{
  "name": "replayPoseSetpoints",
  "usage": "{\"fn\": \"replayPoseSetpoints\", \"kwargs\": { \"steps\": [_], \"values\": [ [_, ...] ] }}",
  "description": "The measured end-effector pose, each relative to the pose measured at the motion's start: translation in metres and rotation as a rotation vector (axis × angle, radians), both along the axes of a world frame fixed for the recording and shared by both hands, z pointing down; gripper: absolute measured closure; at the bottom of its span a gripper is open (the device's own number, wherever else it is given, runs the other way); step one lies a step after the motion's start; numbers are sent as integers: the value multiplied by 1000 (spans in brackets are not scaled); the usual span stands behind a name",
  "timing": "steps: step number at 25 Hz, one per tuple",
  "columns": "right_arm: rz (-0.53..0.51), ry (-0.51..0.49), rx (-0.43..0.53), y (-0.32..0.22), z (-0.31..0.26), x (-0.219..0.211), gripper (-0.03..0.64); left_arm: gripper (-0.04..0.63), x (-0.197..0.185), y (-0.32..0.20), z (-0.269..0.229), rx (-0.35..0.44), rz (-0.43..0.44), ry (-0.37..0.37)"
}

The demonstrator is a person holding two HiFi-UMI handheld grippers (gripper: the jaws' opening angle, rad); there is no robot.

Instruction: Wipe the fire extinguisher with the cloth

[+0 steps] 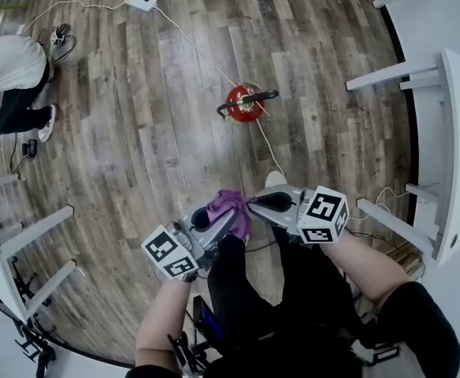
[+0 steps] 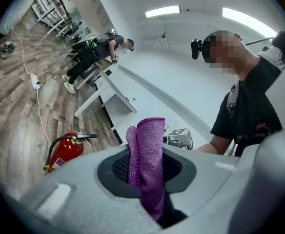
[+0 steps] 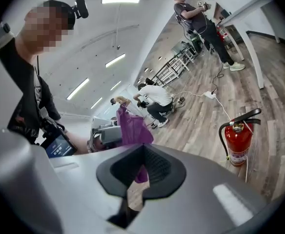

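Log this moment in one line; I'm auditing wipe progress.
left gripper: jaws shut on purple microfibre cloth | right gripper: jaws apart, no grip | red fire extinguisher: upright, untouched

Cannot read the label on the fire extinguisher: too small. Cannot follow the lower end of the cloth, buried between the jaws of the left gripper. Cropped at the far left edge: a crouching person.

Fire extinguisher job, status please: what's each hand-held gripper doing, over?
Left hand-held gripper shut on cloth. Right hand-held gripper open, empty, beside the cloth. Fire extinguisher upright on floor ahead, untouched. White cable trails past it.
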State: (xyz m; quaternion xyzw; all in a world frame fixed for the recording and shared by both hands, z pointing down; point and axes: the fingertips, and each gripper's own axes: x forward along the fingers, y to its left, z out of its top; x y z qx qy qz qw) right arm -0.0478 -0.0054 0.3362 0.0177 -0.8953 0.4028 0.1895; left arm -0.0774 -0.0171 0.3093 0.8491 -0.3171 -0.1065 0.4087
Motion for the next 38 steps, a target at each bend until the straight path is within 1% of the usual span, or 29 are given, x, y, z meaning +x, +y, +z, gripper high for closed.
{"fn": "replayPoseSetpoints", "kwargs": {
  "steps": [5,8,10,14,18,19,23,25,28,32,34,38],
  "values": [
    [38,-9,-26,2,-74,21,614,528,29,5,-75,-26,78,57],
    [66,-20,-41,7,-114,43,614,528,57,18,-117,-36,112,58],
    [76,-43,-33,3,-139,54,614,528,71,19,-145,-25,119,72],
    [41,-121,23,-18,-180,60,614,526,90,3,-192,37,119,117],
    [14,-171,2,-5,-220,63,614,526,104,15,-236,23,129,220],
    [5,-184,-4,-6,-226,64,614,525,108,16,-244,30,128,226],
    [-48,-218,1,3,-236,75,611,525,124,28,-255,67,110,200],
    [-64,-231,7,8,-238,75,606,525,125,38,-256,74,104,221],
    [-56,-238,12,15,-242,69,604,525,120,50,-259,68,114,246],
    [-7,-230,-4,42,-246,58,603,525,111,76,-264,21,166,211],
    [35,-234,-21,64,-250,47,604,525,96,98,-260,31,194,198],
    [150,-275,-63,111,-270,15,603,525,50,152,-270,23,218,166]
  ]
}}
